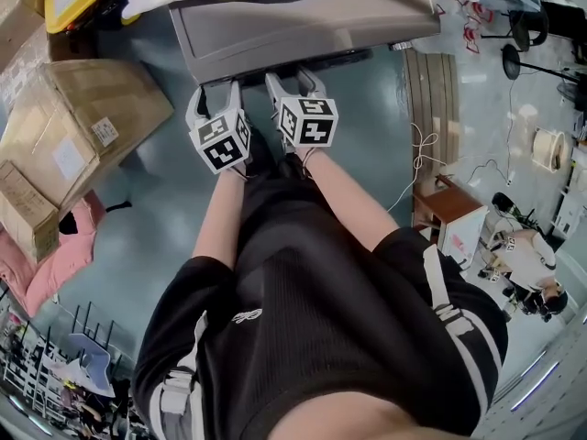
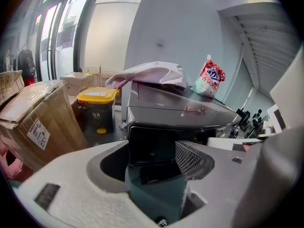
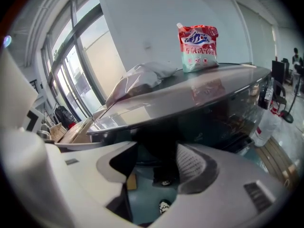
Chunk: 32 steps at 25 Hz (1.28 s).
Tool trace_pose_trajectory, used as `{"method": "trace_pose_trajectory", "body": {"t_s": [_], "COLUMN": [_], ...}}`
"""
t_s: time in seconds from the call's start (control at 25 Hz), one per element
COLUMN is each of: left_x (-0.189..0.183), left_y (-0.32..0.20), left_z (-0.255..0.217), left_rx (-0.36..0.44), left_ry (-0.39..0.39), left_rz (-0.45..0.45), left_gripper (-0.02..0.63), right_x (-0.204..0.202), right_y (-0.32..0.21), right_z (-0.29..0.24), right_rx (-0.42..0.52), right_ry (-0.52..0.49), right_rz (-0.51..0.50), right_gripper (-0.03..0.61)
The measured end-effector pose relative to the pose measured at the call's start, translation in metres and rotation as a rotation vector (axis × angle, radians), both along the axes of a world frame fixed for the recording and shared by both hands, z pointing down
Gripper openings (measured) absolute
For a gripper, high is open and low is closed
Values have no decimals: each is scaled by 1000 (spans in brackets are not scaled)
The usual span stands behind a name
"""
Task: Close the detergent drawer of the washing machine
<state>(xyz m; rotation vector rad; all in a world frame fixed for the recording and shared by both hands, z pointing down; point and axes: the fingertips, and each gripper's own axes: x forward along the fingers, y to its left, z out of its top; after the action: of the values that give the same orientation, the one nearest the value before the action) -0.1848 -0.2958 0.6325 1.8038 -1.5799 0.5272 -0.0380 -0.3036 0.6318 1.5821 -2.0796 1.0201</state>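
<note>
Left hand-held gripper (image 2: 154, 152), jaws parted, half-hides washing machine (image 2: 180, 110) front.

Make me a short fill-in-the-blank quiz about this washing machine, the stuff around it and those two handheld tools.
1. The bin beside the washing machine has a ____ lid.
2. A red and white pouch stands on ____ of the washing machine.
3. Neither the left gripper nor the right gripper holds anything: both pairs of jaws are ____.
4. The cardboard boxes lie on the person's ____ side.

Missing words: yellow; top; open; left.
</note>
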Motion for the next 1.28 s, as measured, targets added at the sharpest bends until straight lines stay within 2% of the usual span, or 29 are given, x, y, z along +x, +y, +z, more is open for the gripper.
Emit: {"method": "trace_pose_trajectory", "body": {"t_s": [0.16,0.28,0.36,0.64,0.88,1.04,1.28], "left_x": [0,-3,-4,0,22,41,78], "left_y": [3,4,6,54,109,143,187], "left_z": [0,0,-1,-6,-14,-22,-38], "left_rx": [29,40,41,34,51,71,90], "left_ry": [-6,-11,-17,-39,-12,5,16], "left_rz": [23,45,57,43,56,60,134], "left_gripper": [294,268,273,261,259,244,161], "right_x": [4,6,8,12,13,27,46], "right_y": [3,8,16,62,101,129,165], "right_z": [1,-1,-3,-6,-23,-32,-50], "right_rx": [20,40,53,66,132,172,229], "right_ry": [30,92,118,112,119,137,163], "right_rz": [-45,-130,-175,-261,-368,-398,-437], "right_gripper": [245,209,192,169,130,103,21]}}
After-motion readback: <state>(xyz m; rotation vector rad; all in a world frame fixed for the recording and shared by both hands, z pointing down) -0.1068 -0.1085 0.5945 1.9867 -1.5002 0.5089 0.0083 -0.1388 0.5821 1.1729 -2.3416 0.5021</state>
